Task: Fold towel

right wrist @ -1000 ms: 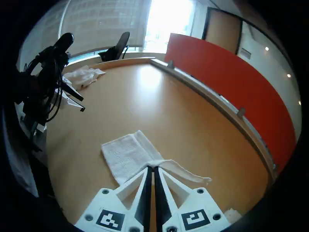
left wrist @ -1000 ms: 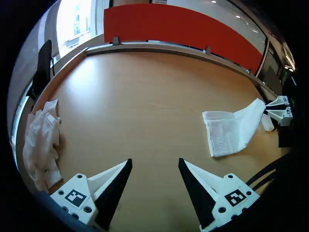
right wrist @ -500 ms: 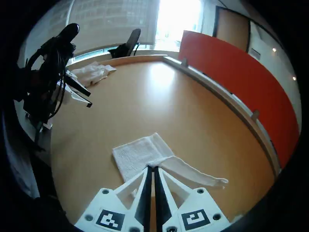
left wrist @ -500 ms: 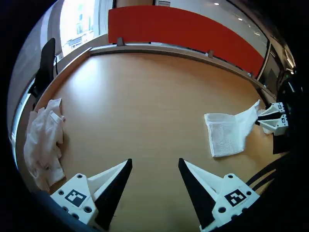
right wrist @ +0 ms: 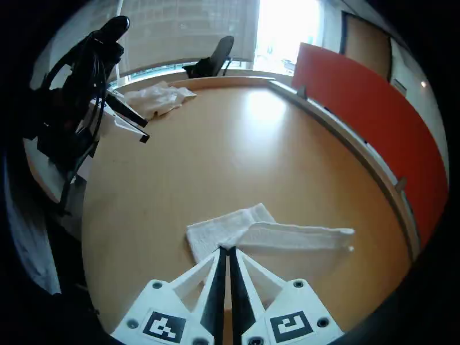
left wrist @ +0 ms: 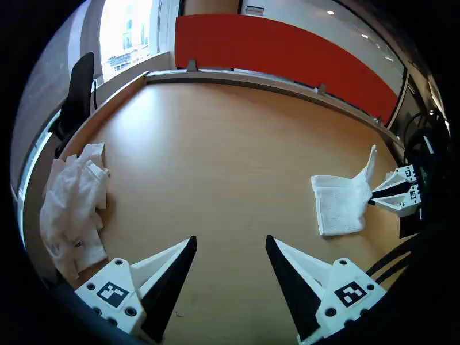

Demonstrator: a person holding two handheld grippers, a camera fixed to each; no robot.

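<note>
DESK: What do the claws have hold of?

PHOTOGRAPHER: In the right gripper view, the right claw [right wrist: 227,251] is pinched almost to a slit on an edge of the white towel [right wrist: 225,227], both fingers pressing the cloth at their tips. In the left gripper view, the left claw [left wrist: 230,240] stands wide open over bare bench [left wrist: 218,149], holding nothing.

DESK: And where does the towel lie?

PHOTOGRAPHER: At 12 o'clock, straight off the right claw's tips. One part lies flat on the bench, reaching toward 11 o'clock. The held layer is lifted clear of the wood, and its long axis runs out across to 3 o'clock. From the left claw the towel sits well apart at 3 o'clock, with the right claw at its far edge.

DESK: So which hand is nearer for the fold?

PHOTOGRAPHER: The right one, by a long way; it is on the cloth. By my reading the fold is midway: the raised layer has to be carried over the flat part, toward 11 o'clock, and laid down square. The free end hangs unsupported, so it may sag or twist.

DESK: Anything farther off?

PHOTOGRAPHER: A heap of crumpled white cloths [left wrist: 72,201] at the bench's edge at 9 o'clock in the left gripper view, a dark chair [left wrist: 77,98] behind it, and a red partition [left wrist: 287,46] along the far side at 12 o'clock
</note>
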